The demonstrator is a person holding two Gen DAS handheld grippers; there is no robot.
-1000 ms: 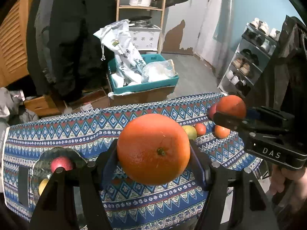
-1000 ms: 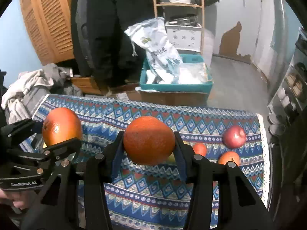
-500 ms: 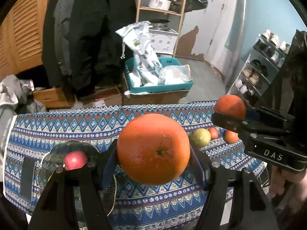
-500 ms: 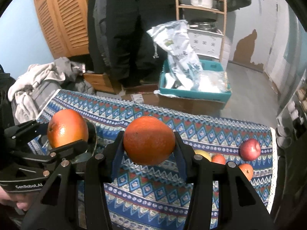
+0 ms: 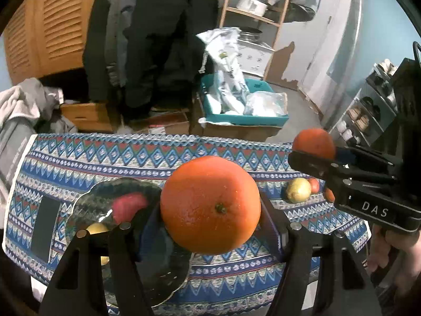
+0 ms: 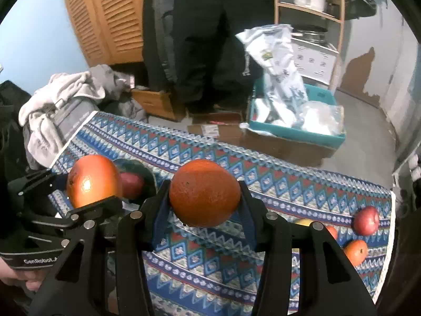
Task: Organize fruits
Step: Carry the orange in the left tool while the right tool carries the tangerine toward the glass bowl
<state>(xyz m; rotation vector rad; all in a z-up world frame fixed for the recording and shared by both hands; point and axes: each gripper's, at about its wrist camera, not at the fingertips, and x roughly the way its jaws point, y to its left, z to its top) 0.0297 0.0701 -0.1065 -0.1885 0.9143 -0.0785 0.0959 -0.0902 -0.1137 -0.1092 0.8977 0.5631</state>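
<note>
The left tool (image 5: 210, 208) is pinching a large orange (image 5: 210, 205) between its two fingers, the stem scar facing the camera, and it hangs above the patterned cloth on the surface (image 5: 79, 158). Just below and to the left of that fruit sits a glass bowl (image 5: 158, 263), with a red apple (image 5: 129, 205) and a yellow fruit (image 5: 97, 227) inside it. A dark flat rectangle (image 5: 44, 226) lies on the cloth left of the bowl.

The right tool (image 6: 205, 197) is clamped on a second orange (image 6: 205, 192), somewhat darker and rougher in skin, held over the middle of the cloth. In the left wrist view this tool comes in from the right edge with its fruit at the tip, and a hand (image 5: 394, 250) grips its handle near the lower right corner. In the right wrist view the left tool shows at the lower left with its orange in front of the bowl and the apple.

At the right end of the surface lie loose fruits: a red apple (image 6: 365, 220) nearest the far edge, a small orange (image 6: 355, 251) nearer, another small orange one (image 6: 332, 231) and a pale yellow-green fruit (image 5: 298, 189) partly hidden by the right tool's finger.

Beyond the surface, on the floor, a teal crate (image 6: 297, 131) holding plastic bags rests on a cardboard box (image 6: 284, 144), dark coats (image 6: 210, 39) hang by a louvred wooden door (image 6: 105, 18), and a wooden shelf (image 6: 310, 8) carries pots
</note>
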